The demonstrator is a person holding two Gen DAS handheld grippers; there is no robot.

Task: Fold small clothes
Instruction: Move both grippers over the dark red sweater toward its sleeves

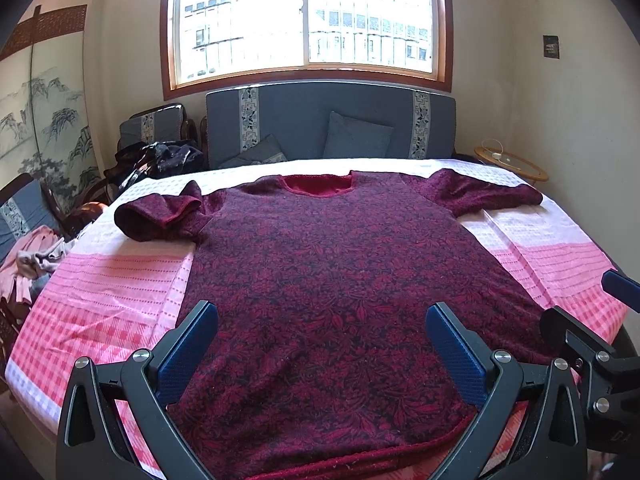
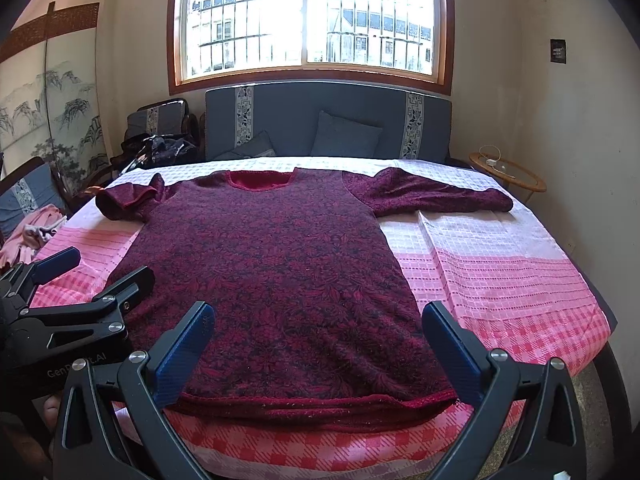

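A dark red floral sweater [image 1: 340,280] lies flat on the pink checked cloth [image 1: 120,288], neck toward the window; it also shows in the right wrist view [image 2: 272,264]. Its left sleeve [image 1: 160,216] is bunched and folded back, its right sleeve [image 2: 440,196] lies stretched out. My left gripper [image 1: 322,320] is open above the sweater's lower hem, holding nothing. My right gripper [image 2: 318,318] is open above the hem's right part, holding nothing. Each gripper shows at the edge of the other's view: the left [image 2: 92,276], the right [image 1: 588,304].
A grey sofa [image 1: 328,120] with cushions stands behind the table under the window. A pile of pink clothes [image 1: 32,260] lies at the left, dark clothes [image 1: 160,160] on a chair. A round side table [image 1: 516,164] stands at the right.
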